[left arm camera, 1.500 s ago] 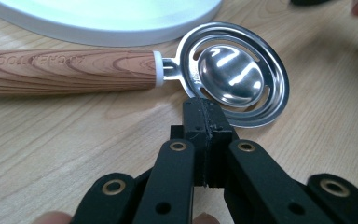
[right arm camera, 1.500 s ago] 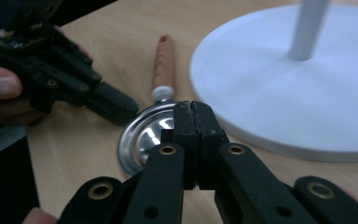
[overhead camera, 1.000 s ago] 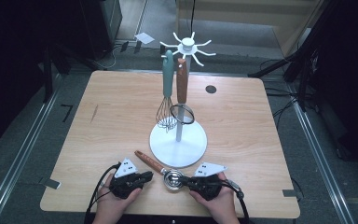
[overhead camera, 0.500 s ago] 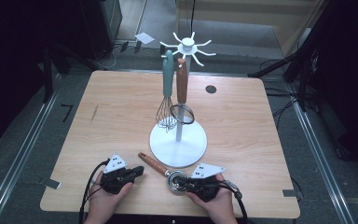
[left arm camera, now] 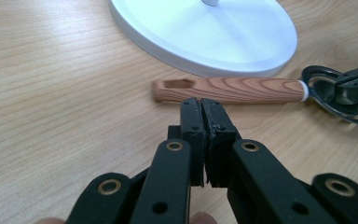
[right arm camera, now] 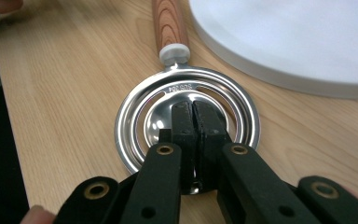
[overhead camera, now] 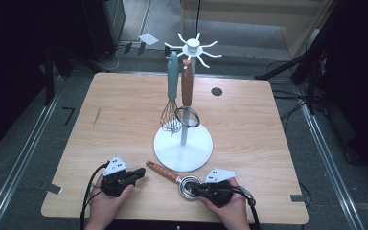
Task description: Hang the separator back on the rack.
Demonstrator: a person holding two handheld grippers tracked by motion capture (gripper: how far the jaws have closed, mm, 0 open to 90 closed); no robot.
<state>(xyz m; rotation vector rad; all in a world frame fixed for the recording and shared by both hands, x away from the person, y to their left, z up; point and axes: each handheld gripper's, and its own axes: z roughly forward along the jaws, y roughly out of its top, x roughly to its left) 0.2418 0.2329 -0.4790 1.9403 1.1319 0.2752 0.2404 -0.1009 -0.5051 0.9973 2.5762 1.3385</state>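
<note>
Lying flat on the desk, just in front of the white utensil stand: a wood-handled egg separator, slotted steel head toward the right hand, handle running off toward the left, hanging hole at the far end of the handle. Close beside the stand's round base, apart from it by a narrow strip of desk.

Left tool closed, pads pressed flat together with nothing between them, pointing at the handle from just short of it; not touching. Right tool likewise closed, tips poised over the middle of the steel bowl, nothing clamped between the pads; whether resting on the metal or hanging just above it, impossible to say.

Already hanging from the stand's hooks: a teal-handled whisk and a second wood-handled utensil with a ring head. Several white hooks free at the top.

Judged step: the very start of picking up the separator, probably to hang it with the others; no grip taken yet.

Next move, as a judgement: open one tool wide enough for the handle, close across the wood near its middle, perhaps steadying the head with the other. Then lift clear of the base, turn the handle end up, and thread the hole over a free hook without knocking the whisk.
</note>
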